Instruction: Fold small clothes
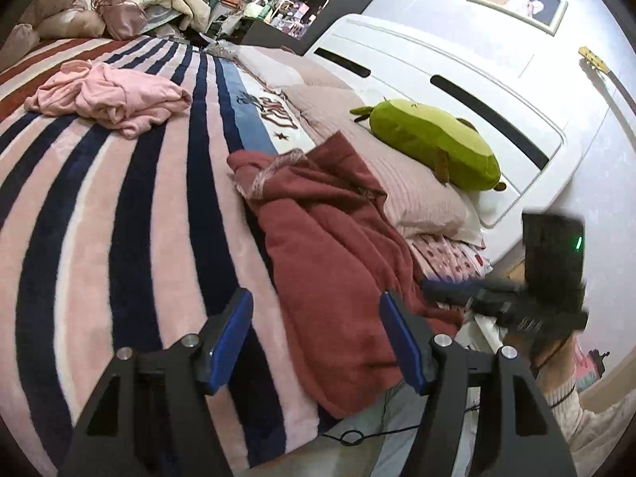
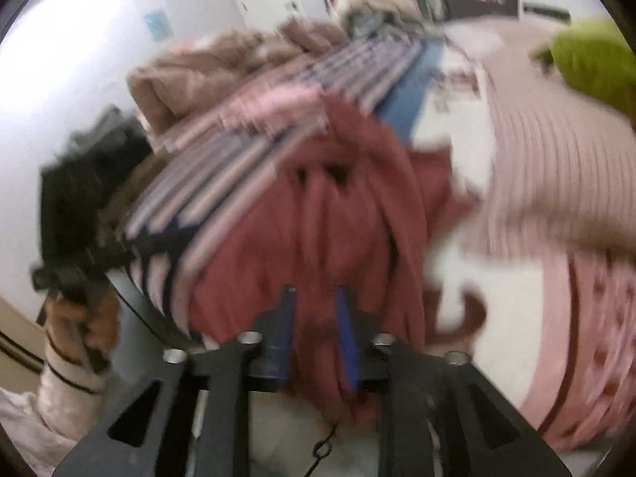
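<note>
- Left gripper (image 1: 316, 338): nearest in the left wrist view; jaws spread wide, nothing between the blue pads (image 1: 232, 342); it hangs above the near edge of the bed, over the striped blanket (image 1: 99, 206) and the left border of the red garment
- Right gripper (image 2: 314, 338): the right wrist view is blurred; jaws stand a little apart, with red cloth lying between the two blue pads (image 2: 284, 334); whether the pads press on the cloth I cannot tell
- Right gripper as seen from the left wrist view (image 1: 449, 290): at the near right corner of the bed, fingers pointing left, tips at the right border of the red garment; the picture is smeared there
- Hand (image 1: 556, 357): grips the handle of the right gripper; a cream knitted sleeve (image 1: 572, 401) covers the wrist
- Red garment (image 1: 326, 254): task item, lies crumpled on the near right part of the bed, partly over the striped blanket, its far right edge against the pillow (image 1: 413, 183)
- Green plush toy (image 1: 433, 147): rests on the pillow, beyond the red garment
- Pink garment (image 1: 111, 99): second task item, bunched on the far left of the blanket, well apart from the red one
- White headboard (image 1: 437, 67): stands behind the pillow, far right
</note>
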`<state>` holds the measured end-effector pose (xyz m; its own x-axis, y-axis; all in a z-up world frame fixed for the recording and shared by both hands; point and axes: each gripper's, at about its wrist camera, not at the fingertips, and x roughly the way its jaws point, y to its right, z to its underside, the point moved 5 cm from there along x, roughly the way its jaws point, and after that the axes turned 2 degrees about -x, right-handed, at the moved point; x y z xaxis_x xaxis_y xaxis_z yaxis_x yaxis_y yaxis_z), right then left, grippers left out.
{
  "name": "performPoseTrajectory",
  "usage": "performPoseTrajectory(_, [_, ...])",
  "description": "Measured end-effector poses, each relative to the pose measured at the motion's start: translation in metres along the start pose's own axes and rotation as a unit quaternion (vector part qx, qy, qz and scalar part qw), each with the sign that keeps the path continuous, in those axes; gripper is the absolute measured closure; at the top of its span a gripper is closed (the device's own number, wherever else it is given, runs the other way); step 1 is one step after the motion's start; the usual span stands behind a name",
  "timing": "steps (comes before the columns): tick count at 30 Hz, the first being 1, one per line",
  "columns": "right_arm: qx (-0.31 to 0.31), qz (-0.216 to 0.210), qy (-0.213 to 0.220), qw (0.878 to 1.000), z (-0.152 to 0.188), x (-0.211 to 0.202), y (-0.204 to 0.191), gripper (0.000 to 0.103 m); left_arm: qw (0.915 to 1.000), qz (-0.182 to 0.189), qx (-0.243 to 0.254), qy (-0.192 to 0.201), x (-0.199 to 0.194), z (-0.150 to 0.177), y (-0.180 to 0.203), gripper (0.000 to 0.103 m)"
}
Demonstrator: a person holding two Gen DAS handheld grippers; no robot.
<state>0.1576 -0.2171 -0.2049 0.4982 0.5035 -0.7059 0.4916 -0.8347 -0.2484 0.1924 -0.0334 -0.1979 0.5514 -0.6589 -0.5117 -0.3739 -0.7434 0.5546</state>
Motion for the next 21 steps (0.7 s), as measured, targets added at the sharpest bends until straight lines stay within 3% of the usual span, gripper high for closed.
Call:
performPoseTrajectory(4, [-0.055,-0.007,-0.005,0.998,-0.046,0.024,-0.01,0.078,0.9999,0.0,-0.001,0.011,-0.004,-0.005,-0.001,0.04])
performPoseTrajectory(7, [-0.067,-0.035,-0.059,0.995,-0.062,0.076,-0.01,0.079,0.9999,-0.003,-0.007,0.015,-0.007,-0.004,-0.005,0.04])
performPoseTrajectory(9, [-0.063,-0.032,-0.086,0.994,-0.067,0.103,0.0,0.085,0.9998,-0.009,-0.008,0.014,-0.007,-0.004,-0.01,0.04])
performPoseTrajectory(11, [-0.027,0.003,-0.078,0.997,-0.077,0.111,0.033,0.09,0.9998,-0.015,-0.01,0.011,-0.006,-0.004,-0.013,0.04])
performPoseTrajectory(14, [0.041,0.092,-0.05,0.994,-0.083,0.1,0.094,0.103,0.9997,-0.016,-0.015,0.007,-0.004,-0.004,-0.019,0.04])
performPoseTrajectory(17, [0.059,0.184,-0.061,0.979,-0.069,0.086,0.135,0.095,0.9998,-0.008,-0.017,0.002,0.0,-0.004,-0.017,0.038])
performPoseTrajectory(18, [0.064,0.172,-0.058,0.981,-0.066,0.08,0.136,0.095,0.9999,-0.006,-0.015,0.002,0.001,-0.004,-0.016,0.037])
performPoseTrajectory(21, [0.091,0.078,-0.014,0.993,-0.057,0.045,0.119,0.095,0.9999,0.01,-0.006,-0.005,0.007,-0.003,-0.006,0.033])
